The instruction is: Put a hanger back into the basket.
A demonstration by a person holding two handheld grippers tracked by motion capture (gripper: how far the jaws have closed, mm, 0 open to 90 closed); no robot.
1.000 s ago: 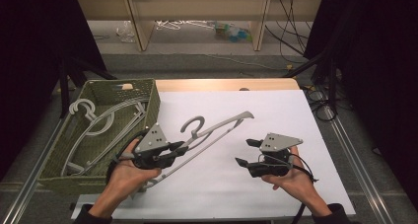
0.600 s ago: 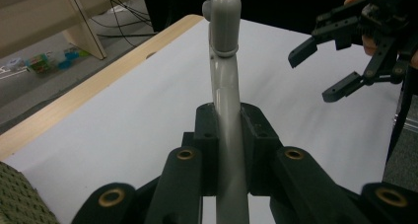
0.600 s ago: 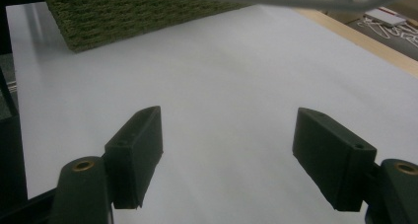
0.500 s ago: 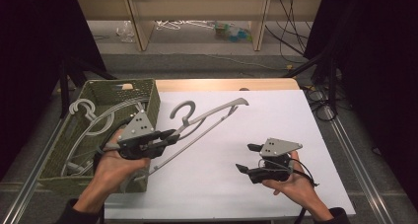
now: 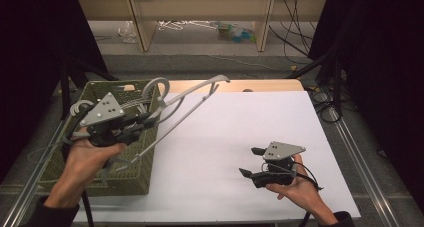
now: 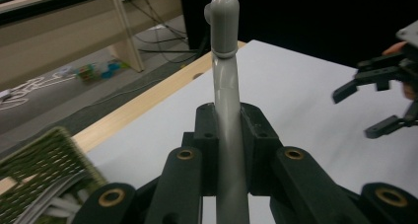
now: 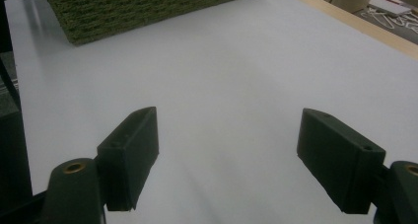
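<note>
Gripping grey hanger [image 6: 227, 110] tight between left gripper [image 5: 145, 124] jaws, over basket [image 5: 131, 179] at left; right gripper [image 5: 252, 162] jaws wide, just been opening, nothing between.

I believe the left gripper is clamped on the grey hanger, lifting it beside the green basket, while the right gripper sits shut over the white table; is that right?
Nearly. The right gripper is open, nothing between its jaws, as the right gripper view shows. The left gripper does clamp the grey hanger beside the green basket.
</note>
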